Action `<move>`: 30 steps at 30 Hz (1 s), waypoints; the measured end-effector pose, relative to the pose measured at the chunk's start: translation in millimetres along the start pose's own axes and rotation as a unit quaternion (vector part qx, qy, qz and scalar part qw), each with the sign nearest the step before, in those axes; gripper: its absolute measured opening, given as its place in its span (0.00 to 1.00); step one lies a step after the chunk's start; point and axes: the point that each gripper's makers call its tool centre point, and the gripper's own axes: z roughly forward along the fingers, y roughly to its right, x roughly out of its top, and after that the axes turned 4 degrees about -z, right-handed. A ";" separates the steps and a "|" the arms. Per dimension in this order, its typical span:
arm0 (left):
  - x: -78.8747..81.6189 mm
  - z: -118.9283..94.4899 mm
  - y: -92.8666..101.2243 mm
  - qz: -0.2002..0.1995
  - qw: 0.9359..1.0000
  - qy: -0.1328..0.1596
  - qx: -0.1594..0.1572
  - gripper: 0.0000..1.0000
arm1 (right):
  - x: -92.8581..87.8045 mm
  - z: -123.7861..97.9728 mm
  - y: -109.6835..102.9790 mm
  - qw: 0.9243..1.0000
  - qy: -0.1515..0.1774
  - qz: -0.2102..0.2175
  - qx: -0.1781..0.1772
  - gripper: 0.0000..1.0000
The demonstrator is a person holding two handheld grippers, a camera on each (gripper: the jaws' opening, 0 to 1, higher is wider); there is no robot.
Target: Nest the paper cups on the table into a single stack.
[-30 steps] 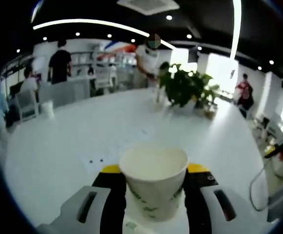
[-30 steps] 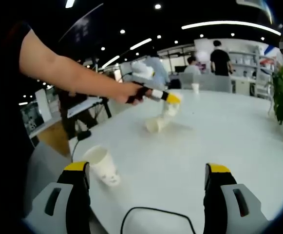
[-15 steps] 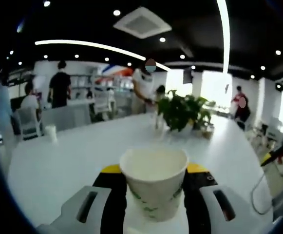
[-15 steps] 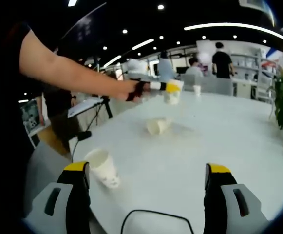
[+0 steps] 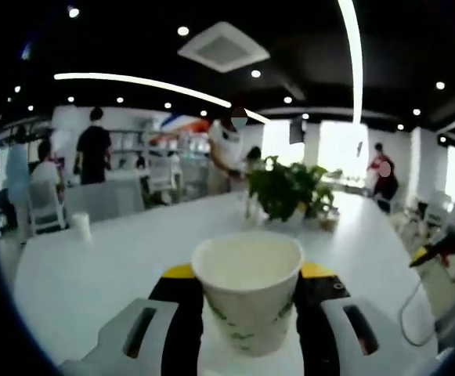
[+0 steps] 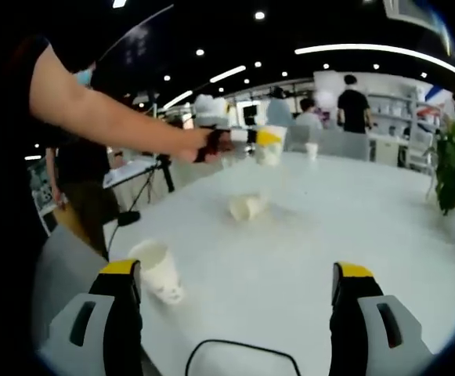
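Left gripper view: level, raised above table (image 5: 117,258). Right gripper view: lower, near edge. Shared: table, plant (image 6: 452,168).

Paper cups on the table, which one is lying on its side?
The middle paper cup, tipped over with its mouth sideways. The near cup stands mouth up, and the left hand-held gripper holds another.

Left gripper (image 5: 247,301): two grey moulded jaws, each with an oblong slot, black inner faces and yellow tips. Right gripper (image 6: 239,313): same grey slotted jaws, black inner pads, yellow tips; a thin black cable (image 6: 239,351) loops between their bases. Person's arm (image 6: 102,110): bare below a short black sleeve (image 6: 19,70).
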 end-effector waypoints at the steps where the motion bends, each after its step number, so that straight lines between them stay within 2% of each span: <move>1: 0.3 -0.3 0.6 0.001 1.000 0.000 0.000 0.43 | 2.3 -0.3 0.5 1.000 0.008 -0.010 -0.004 1.00; 4: 0.7 -2.7 3.9 0.006 1.000 0.001 -0.003 0.43 | 8.8 -1.0 1.1 0.998 0.030 -0.060 -0.011 1.00; 10: -1.7 -10.8 10.0 0.013 1.000 -0.004 -0.006 0.44 | 8.4 -3.6 5.2 0.998 0.022 -0.063 -0.012 1.00; 18: -2.5 -27.7 19.8 0.014 1.000 -0.002 -0.010 0.44 | 6.5 -5.8 8.3 0.998 0.017 -0.064 0.011 1.00; 24: -5.8 -45.9 36.3 0.023 1.000 -0.001 -0.016 0.44 | 11.3 -8.7 13.4 0.997 0.018 -0.072 0.016 1.00; 30: -3.4 -54.1 47.8 0.030 0.999 -0.002 -0.021 0.43 | 14.4 -10.3 15.7 0.997 0.018 -0.074 0.025 1.00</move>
